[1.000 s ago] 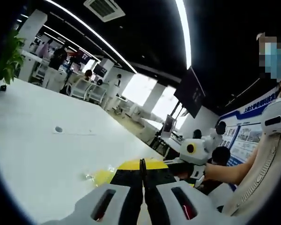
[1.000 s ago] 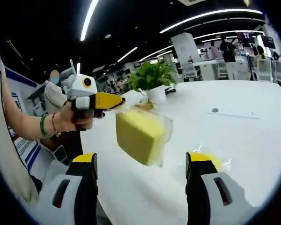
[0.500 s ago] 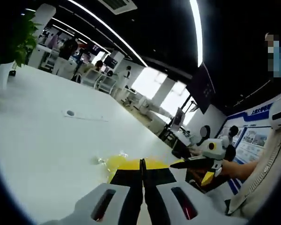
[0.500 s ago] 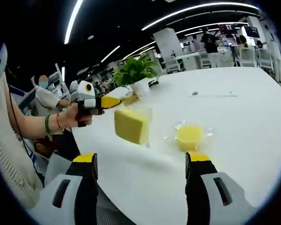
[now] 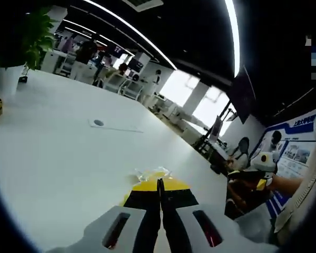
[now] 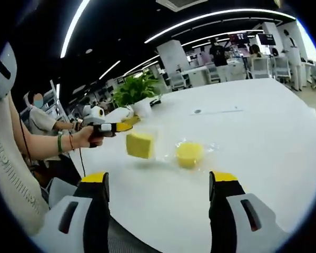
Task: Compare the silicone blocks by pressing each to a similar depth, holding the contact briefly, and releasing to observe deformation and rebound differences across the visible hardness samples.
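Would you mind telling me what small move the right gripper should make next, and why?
Probably ease the right gripper forward toward the round yellow block. Its jaws stand wide apart and empty, short of the block, which sits in clear wrap on the white table. The left gripper is shut and holds the square yellow block off the table, so the round sample looks like the free one.

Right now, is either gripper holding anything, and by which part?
Left gripper seems to pinch the square yellow block by its clear wrapper; right gripper holds nothing.
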The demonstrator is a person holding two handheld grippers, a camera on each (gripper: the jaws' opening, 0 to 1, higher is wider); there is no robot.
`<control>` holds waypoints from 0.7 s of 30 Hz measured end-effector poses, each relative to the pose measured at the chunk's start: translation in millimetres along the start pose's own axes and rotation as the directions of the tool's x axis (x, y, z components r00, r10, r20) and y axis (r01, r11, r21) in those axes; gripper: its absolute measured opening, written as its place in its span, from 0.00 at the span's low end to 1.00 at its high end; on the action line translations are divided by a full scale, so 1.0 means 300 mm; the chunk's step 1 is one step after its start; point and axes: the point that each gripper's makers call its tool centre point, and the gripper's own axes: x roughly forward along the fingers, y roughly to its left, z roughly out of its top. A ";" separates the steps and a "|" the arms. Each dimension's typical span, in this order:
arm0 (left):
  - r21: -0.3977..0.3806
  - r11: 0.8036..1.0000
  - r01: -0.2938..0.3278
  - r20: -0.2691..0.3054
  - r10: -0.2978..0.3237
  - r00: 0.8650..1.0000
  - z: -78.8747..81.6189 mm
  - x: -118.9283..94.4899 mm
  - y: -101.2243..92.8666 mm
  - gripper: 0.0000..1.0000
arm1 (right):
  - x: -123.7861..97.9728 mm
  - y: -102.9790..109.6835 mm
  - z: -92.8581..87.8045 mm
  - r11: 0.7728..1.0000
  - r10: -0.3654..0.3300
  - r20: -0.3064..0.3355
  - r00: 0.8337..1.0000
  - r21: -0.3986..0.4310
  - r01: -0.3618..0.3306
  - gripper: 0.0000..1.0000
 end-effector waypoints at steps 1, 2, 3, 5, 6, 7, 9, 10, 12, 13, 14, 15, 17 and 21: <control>-0.024 1.000 0.002 0.010 -0.002 1.000 0.014 0.009 0.022 0.00 | -0.008 -0.007 -0.006 1.000 -0.009 -0.001 1.000 0.012 0.009 0.72; -0.055 0.998 0.001 0.014 0.000 1.000 0.019 0.014 0.034 0.00 | -0.012 -0.012 -0.012 1.000 -0.015 -0.006 1.000 0.017 0.015 0.72; -0.040 0.999 -0.008 0.013 0.009 1.000 0.025 0.018 0.064 0.00 | -0.015 -0.019 -0.024 1.000 -0.018 -0.019 1.000 0.025 0.018 0.71; -0.022 0.999 -0.030 -0.005 0.030 1.000 0.027 0.026 0.110 0.00 | -0.014 -0.026 -0.046 0.999 -0.025 -0.042 0.999 0.035 0.027 0.71; -0.017 0.999 -0.042 -0.013 0.042 0.999 0.026 0.029 0.130 0.00 | -0.013 -0.026 -0.049 0.999 -0.026 -0.044 0.999 0.034 0.027 0.71; -0.014 0.999 -0.052 -0.017 0.052 0.998 0.026 0.032 0.152 0.00 | -0.012 -0.026 -0.051 0.999 -0.027 -0.045 0.999 0.034 0.028 0.71; -0.006 0.997 -0.073 -0.030 0.073 0.997 0.026 0.039 0.208 0.00 | -0.008 -0.028 -0.055 0.998 -0.028 -0.047 0.998 0.049 0.031 0.71; -0.003 0.996 -0.086 -0.041 0.086 0.995 0.023 0.042 0.238 0.00 | -0.005 -0.030 -0.056 0.998 -0.029 -0.047 0.998 0.057 0.032 0.70; 0.000 0.995 -0.101 -0.055 0.101 0.993 0.017 0.046 0.279 0.00 | 0.001 -0.036 -0.061 0.997 -0.035 -0.055 0.998 0.063 0.039 0.69; 0.005 0.994 -0.111 -0.063 0.112 0.992 0.013 0.049 0.299 0.00 | 0.004 -0.038 -0.065 0.997 -0.037 -0.062 0.997 0.063 0.041 0.69; 0.010 0.993 -0.119 -0.072 0.119 0.990 0.009 0.054 0.330 0.00 | 0.005 -0.037 -0.066 0.997 -0.036 -0.061 0.997 0.068 0.040 0.69; 0.010 0.992 -0.122 -0.080 0.122 0.989 0.005 0.058 0.347 0.00 | 0.007 -0.037 -0.065 0.997 -0.035 -0.060 0.998 0.071 0.039 0.69; 0.020 0.990 -0.138 -0.097 0.139 0.986 -0.005 0.068 0.385 0.00 | 0.011 -0.037 -0.065 0.996 -0.034 -0.061 0.998 0.078 0.039 0.69; 0.022 0.987 -0.161 -0.131 0.163 0.978 -0.031 0.093 0.445 0.00 | 0.020 -0.044 -0.075 0.995 -0.044 -0.074 0.996 0.087 0.050 0.69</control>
